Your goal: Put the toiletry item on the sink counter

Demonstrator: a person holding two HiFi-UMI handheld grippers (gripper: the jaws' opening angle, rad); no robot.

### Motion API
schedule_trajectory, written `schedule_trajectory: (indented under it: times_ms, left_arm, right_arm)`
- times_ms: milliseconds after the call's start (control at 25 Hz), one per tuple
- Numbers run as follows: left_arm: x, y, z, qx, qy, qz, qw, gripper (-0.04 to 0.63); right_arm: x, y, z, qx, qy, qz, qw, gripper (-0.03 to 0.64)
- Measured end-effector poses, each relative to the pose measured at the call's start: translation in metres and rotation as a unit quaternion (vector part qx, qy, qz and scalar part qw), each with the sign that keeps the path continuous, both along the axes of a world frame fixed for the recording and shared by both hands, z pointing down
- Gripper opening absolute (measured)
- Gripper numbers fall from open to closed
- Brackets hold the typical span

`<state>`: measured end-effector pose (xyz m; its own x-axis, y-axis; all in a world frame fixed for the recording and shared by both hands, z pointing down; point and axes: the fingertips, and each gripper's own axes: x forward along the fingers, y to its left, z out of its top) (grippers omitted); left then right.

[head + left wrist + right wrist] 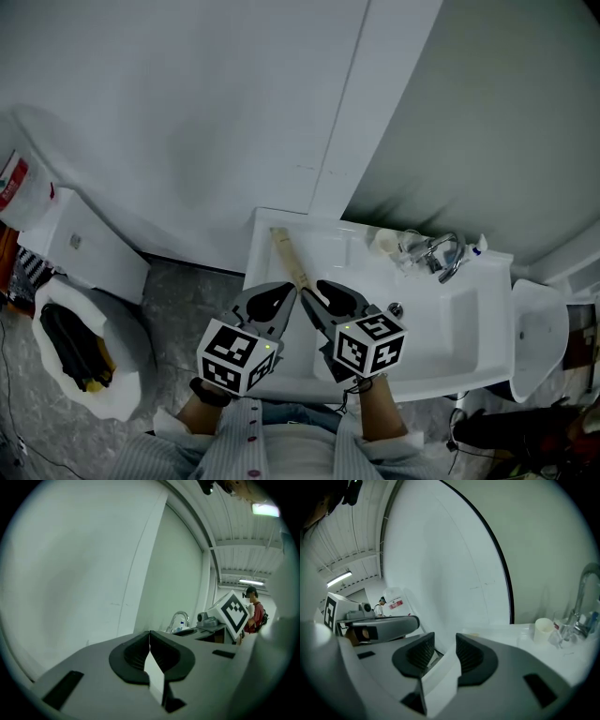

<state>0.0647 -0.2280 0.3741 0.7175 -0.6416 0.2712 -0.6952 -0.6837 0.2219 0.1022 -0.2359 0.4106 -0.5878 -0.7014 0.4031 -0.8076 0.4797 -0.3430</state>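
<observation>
A long, thin beige toiletry item (289, 257) lies on the left part of the white sink counter (264, 246), running from the back corner toward me. Its near end stops right at the tips of my two grippers, which are side by side over the counter's front. My left gripper (289, 296) (149, 641) is shut, pads touching, with nothing visible between them. My right gripper (315, 291) (444, 651) is open with a clear gap between its pads. Whether the item's end reaches into that gap I cannot tell.
A chrome faucet (446, 255) and a pale cup (384, 242) stand at the back of the sink, with the basin (450, 323) to the right. A toilet (89, 309) is at the left, and a white wall behind. A person stands far off (255, 613).
</observation>
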Motion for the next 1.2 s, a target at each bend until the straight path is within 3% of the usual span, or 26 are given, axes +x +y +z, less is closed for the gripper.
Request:
schedule_trajectory:
  times_ms: [840,1200]
  left_arm:
    - [0.021,0.032,-0.058,0.049,0.038,0.048,0.9969,0.017]
    - [0.017,0.031,-0.069,0.053,0.040,0.059,0.9961,0.017]
  right_arm:
    - [0.011,0.033,-0.072,0.079,-0.023,0.004,0.997,0.038]
    - [0.021,0.043,-0.086,0.098,-0.032,0.008,0.995,0.011]
